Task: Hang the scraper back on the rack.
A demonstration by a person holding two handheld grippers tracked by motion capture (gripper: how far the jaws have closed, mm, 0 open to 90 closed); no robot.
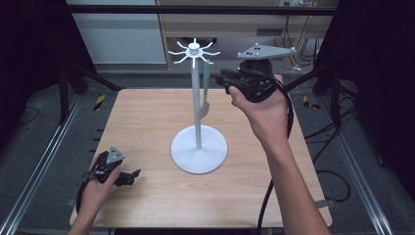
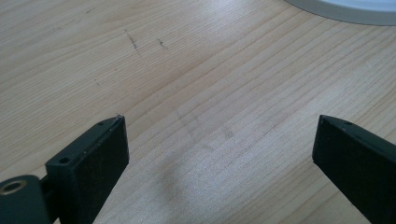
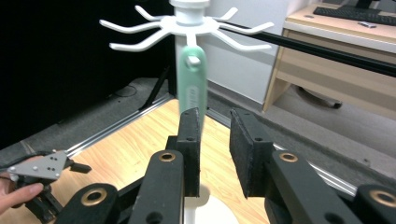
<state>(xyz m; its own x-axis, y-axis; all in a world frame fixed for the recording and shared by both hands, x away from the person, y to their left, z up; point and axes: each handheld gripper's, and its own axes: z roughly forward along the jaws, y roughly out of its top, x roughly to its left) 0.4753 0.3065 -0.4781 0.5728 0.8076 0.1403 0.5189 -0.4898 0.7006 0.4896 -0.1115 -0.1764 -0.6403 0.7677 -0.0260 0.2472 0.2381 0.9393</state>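
Note:
A white hook stand (image 1: 197, 105) rises from a round base (image 1: 199, 149) at the table's middle, with radial hooks (image 1: 194, 49) at its top. A pale green utensil (image 1: 207, 81) hangs from one hook by the hole in its handle. My right gripper (image 1: 223, 79) is held high just right of the utensil and is open. In the right gripper view the green handle (image 3: 191, 84) hangs just beyond the left jaw of my right gripper (image 3: 217, 137), not between the jaws. My left gripper (image 1: 130, 177) rests open on the table at the front left, holding nothing (image 2: 219, 140).
The wooden table (image 1: 147, 122) has metal rails (image 1: 46, 156) along both sides. The stand's base edge (image 2: 345, 9) lies ahead of the left gripper. A cable (image 1: 274, 191) trails from the right gripper along the forearm. Desks stand beyond the table.

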